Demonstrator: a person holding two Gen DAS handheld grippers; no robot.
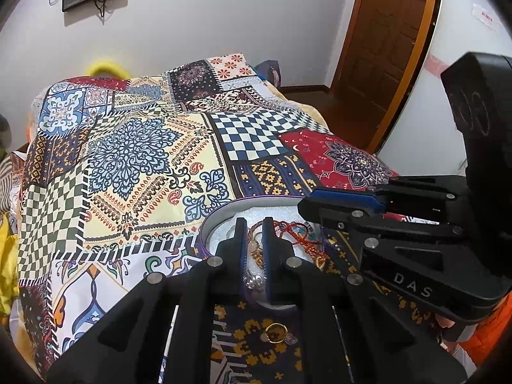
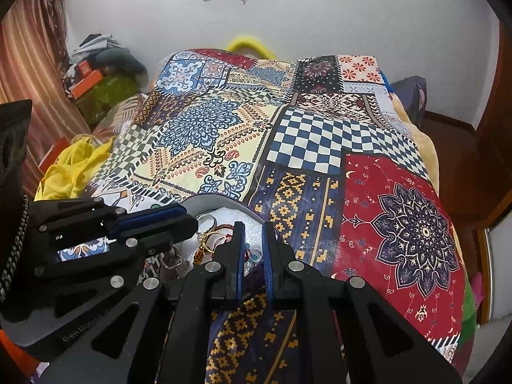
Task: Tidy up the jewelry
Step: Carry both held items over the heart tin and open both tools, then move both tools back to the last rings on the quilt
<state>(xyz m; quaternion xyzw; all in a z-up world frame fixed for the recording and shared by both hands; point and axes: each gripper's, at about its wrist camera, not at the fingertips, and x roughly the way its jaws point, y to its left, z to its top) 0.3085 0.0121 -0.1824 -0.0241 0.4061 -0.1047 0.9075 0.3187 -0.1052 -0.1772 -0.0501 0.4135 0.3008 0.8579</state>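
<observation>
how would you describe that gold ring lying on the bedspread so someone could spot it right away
Find the patchwork bedspread, then the round white-lined box near its front edge. Just in front of the box, on the navy patch with yellow cross-stitch shapes, below the left tongs, lies the gold ring. Unlike the red cord bracelets in the box, it lies alone on the cloth.

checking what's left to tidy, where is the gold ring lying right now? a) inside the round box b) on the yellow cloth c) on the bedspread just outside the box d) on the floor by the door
c: in the left wrist view the gold ring lies on the dark blue and yellow patch of the bedspread, just on the camera side of the round box rim, under the left gripper.
</observation>
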